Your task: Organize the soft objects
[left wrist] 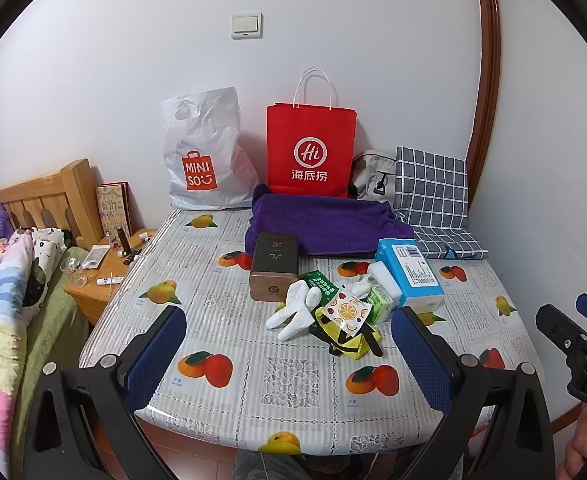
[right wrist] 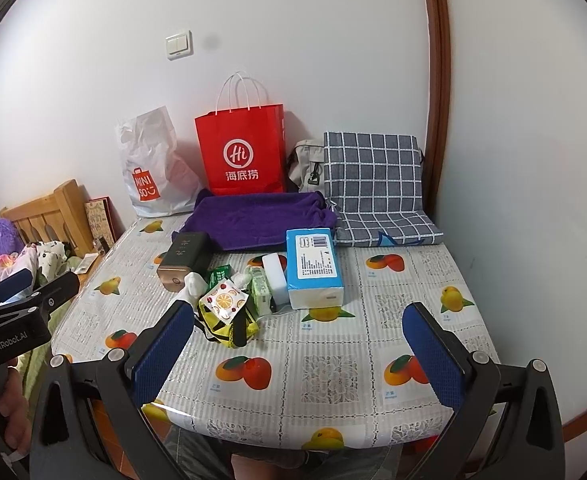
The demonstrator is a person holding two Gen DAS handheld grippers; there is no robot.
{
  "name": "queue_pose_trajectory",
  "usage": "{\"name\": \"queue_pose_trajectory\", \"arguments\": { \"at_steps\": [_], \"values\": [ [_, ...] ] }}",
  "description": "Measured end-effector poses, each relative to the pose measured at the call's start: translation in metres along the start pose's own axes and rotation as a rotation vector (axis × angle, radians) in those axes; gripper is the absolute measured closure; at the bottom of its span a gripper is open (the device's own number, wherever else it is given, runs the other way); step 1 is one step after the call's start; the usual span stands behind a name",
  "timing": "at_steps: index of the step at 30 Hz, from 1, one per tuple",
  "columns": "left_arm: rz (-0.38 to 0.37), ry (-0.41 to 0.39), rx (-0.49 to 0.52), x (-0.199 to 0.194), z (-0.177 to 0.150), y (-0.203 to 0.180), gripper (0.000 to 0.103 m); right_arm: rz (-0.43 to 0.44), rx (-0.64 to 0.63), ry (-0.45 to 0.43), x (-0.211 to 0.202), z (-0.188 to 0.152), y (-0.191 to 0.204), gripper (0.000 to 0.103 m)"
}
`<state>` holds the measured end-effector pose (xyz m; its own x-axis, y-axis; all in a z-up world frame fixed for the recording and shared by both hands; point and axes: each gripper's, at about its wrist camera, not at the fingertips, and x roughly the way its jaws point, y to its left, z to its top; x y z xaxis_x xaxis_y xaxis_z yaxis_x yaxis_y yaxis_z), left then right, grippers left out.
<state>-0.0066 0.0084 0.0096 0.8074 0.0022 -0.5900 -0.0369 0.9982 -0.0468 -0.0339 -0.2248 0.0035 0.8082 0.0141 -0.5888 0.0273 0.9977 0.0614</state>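
A purple towel (left wrist: 325, 226) (right wrist: 253, 220) lies crumpled at the back of the table. A grey checked cushion (left wrist: 433, 196) (right wrist: 373, 192) leans on the wall at back right. White socks (left wrist: 293, 312) (right wrist: 191, 284), a yellow pouch (left wrist: 345, 336) (right wrist: 225, 326), a fruit-print packet (left wrist: 347, 312) (right wrist: 223, 300) and a blue tissue pack (left wrist: 411, 272) (right wrist: 313, 268) lie in a pile mid-table. My left gripper (left wrist: 289, 356) is open and empty above the table's front edge. My right gripper (right wrist: 301, 356) is open and empty, also at the front edge.
The fruit-print tablecloth (left wrist: 221, 320) covers the table. A dark tin box (left wrist: 273, 268), a red paper bag (left wrist: 311, 152), a white Miniso bag (left wrist: 203, 156) and a grey bag (left wrist: 373, 176) stand behind. A wooden nightstand (left wrist: 97, 280) and a bed (left wrist: 1, 280) are at left.
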Motion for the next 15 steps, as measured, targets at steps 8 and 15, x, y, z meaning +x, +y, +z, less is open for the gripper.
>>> {"name": "queue_pose_trajectory", "arguments": {
  "at_steps": [8,15],
  "values": [
    [0.001,-0.001,0.002,-0.0015,-0.0007,0.0009,0.0,0.002,0.001,-0.001,-0.0009,-0.0002,0.0005,0.0],
    [0.002,-0.001,0.001,-0.0032,-0.0011,0.0033,0.0,0.004,0.001,-0.002,-0.0019,0.0,0.0009,0.0]
  ]
}}
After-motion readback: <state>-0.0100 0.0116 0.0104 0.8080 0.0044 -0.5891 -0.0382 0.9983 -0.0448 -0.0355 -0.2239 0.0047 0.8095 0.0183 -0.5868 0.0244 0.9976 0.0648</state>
